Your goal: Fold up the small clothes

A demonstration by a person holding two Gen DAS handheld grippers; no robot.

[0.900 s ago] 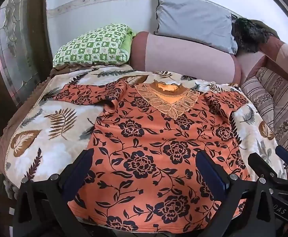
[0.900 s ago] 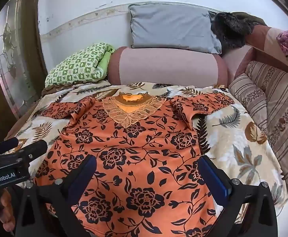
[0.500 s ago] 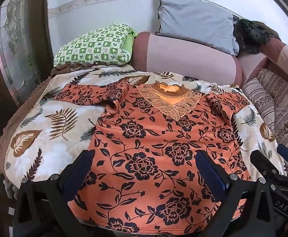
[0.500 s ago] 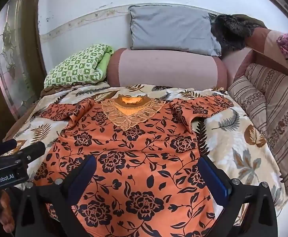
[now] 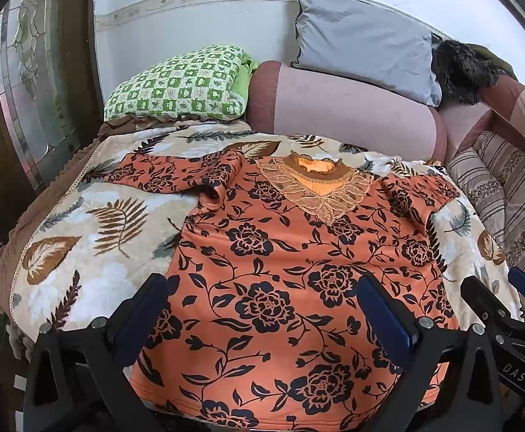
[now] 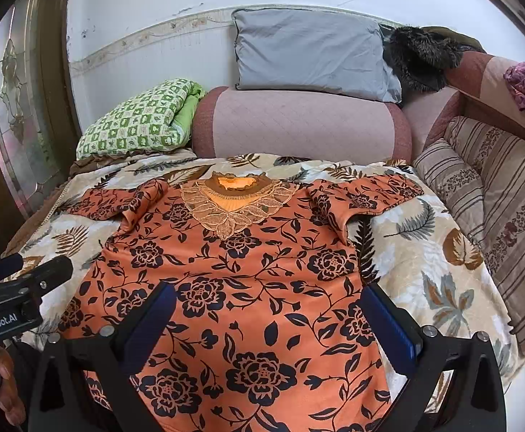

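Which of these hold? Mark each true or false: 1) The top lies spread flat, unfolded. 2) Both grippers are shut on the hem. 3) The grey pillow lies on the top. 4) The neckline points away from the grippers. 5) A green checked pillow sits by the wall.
1) True: the top lies spread open on the leaf blanket, sleeves out to the sides.
2) False: the left gripper and right gripper both stand wide open above the fabric, gripping nothing.
3) False: the grey pillow leans against the wall, on the pink bolster.
4) True: the lace neckline is at the far end.
5) True: the green pillow sits far left, by the wall.
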